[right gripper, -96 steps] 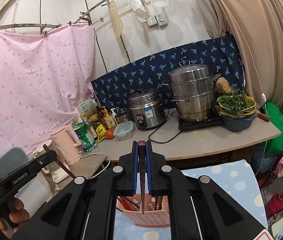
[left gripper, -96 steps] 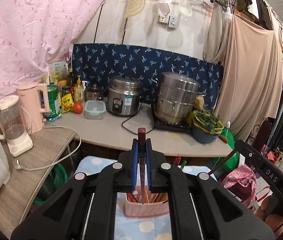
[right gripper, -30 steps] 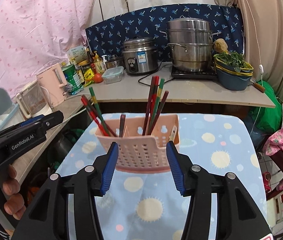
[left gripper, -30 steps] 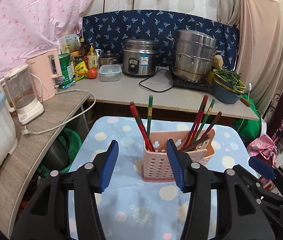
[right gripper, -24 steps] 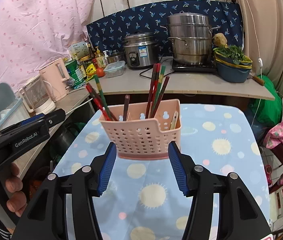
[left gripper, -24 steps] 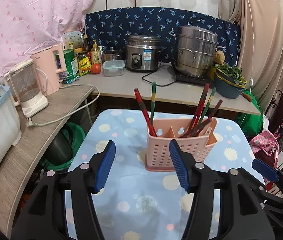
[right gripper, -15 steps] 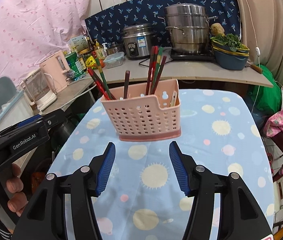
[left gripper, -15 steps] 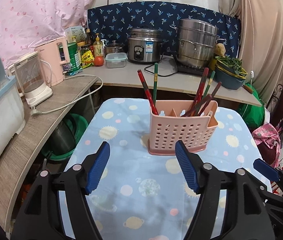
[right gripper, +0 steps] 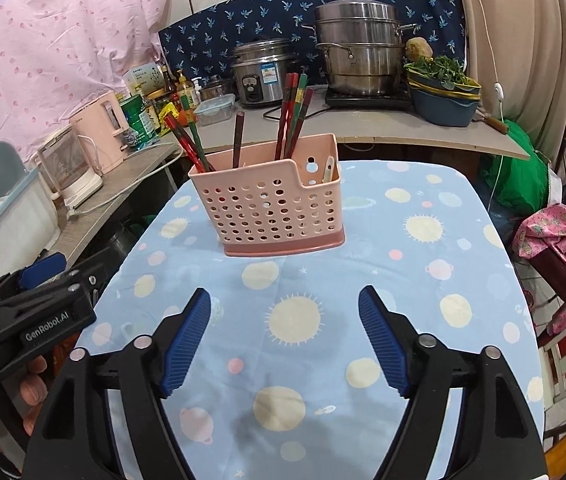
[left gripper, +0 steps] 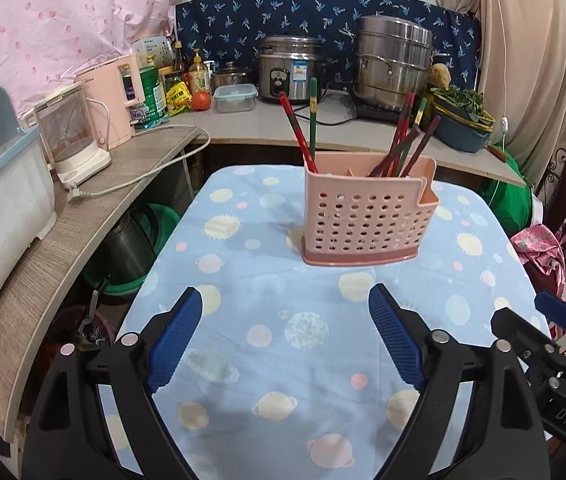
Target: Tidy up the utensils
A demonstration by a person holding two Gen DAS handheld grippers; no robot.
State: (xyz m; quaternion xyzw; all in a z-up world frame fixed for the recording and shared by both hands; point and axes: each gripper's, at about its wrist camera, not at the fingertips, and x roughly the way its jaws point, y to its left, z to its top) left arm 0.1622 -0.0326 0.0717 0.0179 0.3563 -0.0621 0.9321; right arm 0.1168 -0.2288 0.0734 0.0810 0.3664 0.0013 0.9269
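Note:
A pink perforated utensil basket (left gripper: 365, 216) stands on the blue planet-print tablecloth (left gripper: 283, 340); it also shows in the right wrist view (right gripper: 279, 210). Several red, green and brown chopsticks (left gripper: 403, 140) stand upright in its compartments (right gripper: 293, 112), and a pale utensil (right gripper: 328, 170) sits in the low end pocket. My left gripper (left gripper: 285, 320) is open and empty, well in front of the basket. My right gripper (right gripper: 285, 316) is open and empty, also in front of the basket. The left gripper body shows at the left of the right wrist view.
A grey counter (left gripper: 347, 132) behind the table holds a rice cooker (left gripper: 291, 68), a steel steamer pot (left gripper: 391, 64), a bowl of greens (left gripper: 461, 124) and bottles. A wooden side shelf (left gripper: 63, 232) on the left carries a blender, a pink kettle and a cable.
Both grippers held a chopstick over the basket, then opened and drew back and down from it. The basket now looks farther away and holds those chopsticks.

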